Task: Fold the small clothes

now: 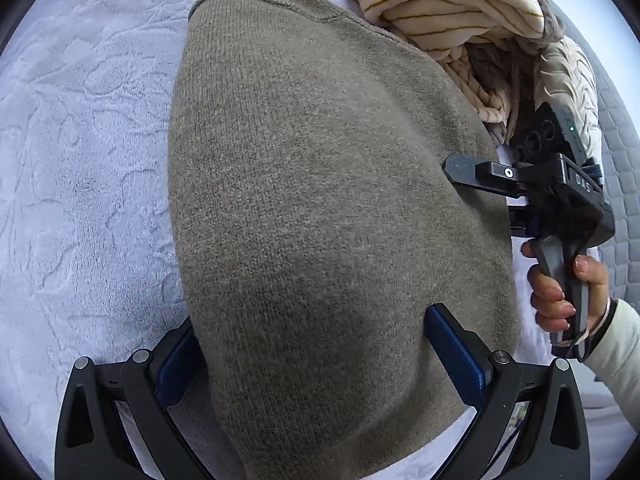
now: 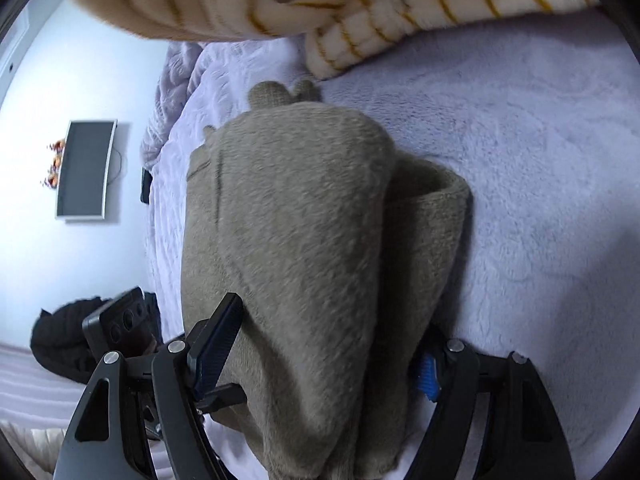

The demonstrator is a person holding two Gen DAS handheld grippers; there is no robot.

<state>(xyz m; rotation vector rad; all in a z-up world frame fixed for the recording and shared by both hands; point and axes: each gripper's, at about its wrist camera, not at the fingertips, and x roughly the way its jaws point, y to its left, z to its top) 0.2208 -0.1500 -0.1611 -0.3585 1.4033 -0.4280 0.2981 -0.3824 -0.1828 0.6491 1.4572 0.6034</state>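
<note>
A taupe knit sweater (image 1: 320, 200) lies folded over on a pale lilac fleece bed cover (image 1: 88, 160). My left gripper (image 1: 316, 344) is open, its two blue-padded fingers straddling the sweater's near end. My right gripper (image 1: 460, 172) shows at the sweater's right edge in the left wrist view, held by a hand. In the right wrist view the sweater (image 2: 304, 260) is doubled over, with a fold along its right side. The right gripper (image 2: 324, 344) is open wide around the sweater's near end, one finger (image 2: 216, 344) resting on top of the cloth.
A cream blanket with mustard stripes (image 1: 448, 4) is heaped at the far side of the bed, also in the right wrist view (image 2: 360, 0). A wall-mounted dark screen (image 2: 84, 168) and a black garment (image 2: 68, 336) lie off the bed to the left.
</note>
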